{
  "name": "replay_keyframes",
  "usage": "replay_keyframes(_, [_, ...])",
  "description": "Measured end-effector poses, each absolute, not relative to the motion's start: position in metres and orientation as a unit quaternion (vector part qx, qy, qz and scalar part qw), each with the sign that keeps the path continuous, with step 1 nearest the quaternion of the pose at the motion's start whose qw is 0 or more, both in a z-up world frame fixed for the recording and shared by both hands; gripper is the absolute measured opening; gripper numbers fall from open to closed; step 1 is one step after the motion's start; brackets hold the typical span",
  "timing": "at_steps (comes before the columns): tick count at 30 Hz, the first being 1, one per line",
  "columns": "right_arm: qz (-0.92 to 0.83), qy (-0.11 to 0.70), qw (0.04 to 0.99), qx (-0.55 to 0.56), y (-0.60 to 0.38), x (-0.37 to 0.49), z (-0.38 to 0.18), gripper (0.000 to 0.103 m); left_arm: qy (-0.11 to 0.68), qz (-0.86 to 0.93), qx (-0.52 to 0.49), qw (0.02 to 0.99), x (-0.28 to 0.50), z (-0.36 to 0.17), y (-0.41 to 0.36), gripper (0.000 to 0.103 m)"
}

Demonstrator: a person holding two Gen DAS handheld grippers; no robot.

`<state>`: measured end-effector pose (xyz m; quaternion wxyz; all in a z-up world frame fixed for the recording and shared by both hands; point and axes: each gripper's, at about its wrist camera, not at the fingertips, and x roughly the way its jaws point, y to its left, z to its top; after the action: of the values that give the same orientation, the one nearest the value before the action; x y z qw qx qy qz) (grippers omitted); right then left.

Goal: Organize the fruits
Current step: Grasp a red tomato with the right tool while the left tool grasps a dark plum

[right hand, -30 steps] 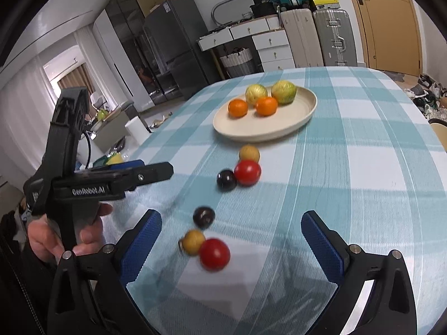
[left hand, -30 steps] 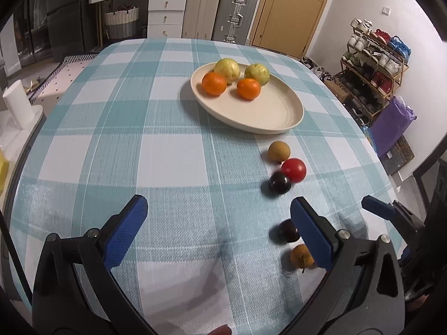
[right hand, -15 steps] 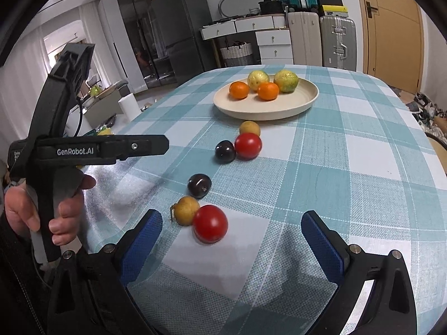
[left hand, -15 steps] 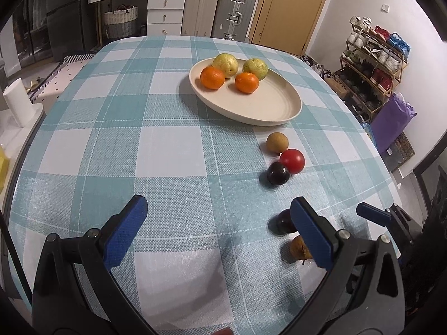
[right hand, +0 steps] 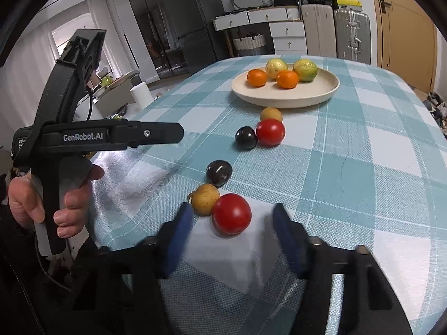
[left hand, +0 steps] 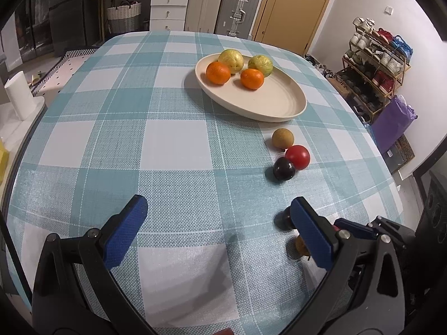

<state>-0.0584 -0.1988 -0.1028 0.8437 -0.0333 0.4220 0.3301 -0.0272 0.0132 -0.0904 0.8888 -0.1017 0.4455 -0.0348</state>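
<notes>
A cream plate (left hand: 282,103) (right hand: 321,95) on the checked table holds two oranges (left hand: 218,73) and two yellow-green fruits (left hand: 260,65). On the cloth lie a brown fruit (left hand: 282,138), a red tomato (left hand: 298,157) and a dark plum (left hand: 283,168). Nearer me lie a second plum (right hand: 219,172), a yellowish fruit (right hand: 206,199) and a second red tomato (right hand: 231,213). My right gripper (right hand: 232,220) is open, its blurred jaws on either side of this tomato, apart from it. My left gripper (left hand: 216,217) is open and empty above the cloth; its body shows in the right wrist view (right hand: 111,136).
The table's near right edge (left hand: 391,195) lies close to the loose fruits. A paper roll (left hand: 18,95) stands on a counter to the left. Suitcases (left hand: 237,8), drawers and a shoe rack (left hand: 374,64) stand beyond the table.
My right gripper has moved forward and down to the near tomato, and its jaws have narrowed around it. The left gripper has drawn back slightly and stays open.
</notes>
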Motion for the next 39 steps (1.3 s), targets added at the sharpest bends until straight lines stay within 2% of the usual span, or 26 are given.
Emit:
replay_keyframes(3, [0.337, 0.429, 0.838, -0.02, -0.201, -0.057, -0.104, 0.05, 0.447, -0.037, -0.101, 0.888, -0.027, -0.091, 0.014, 0.102])
replay_keyframes(7, [0.335, 0.436, 0.835, -0.015, -0.201, -0.056, -0.105, 0.028, 0.447, -0.035, -0.102, 0.888, -0.028, -0.091, 0.015, 0.102])
replay_keyframes(39, [0.317, 0.392, 0.864, 0.021, -0.228, -0.056, -0.087, 0.027, 0.469, -0.146, -0.092, 0.866, -0.017, -0.099, -0.033, 0.101])
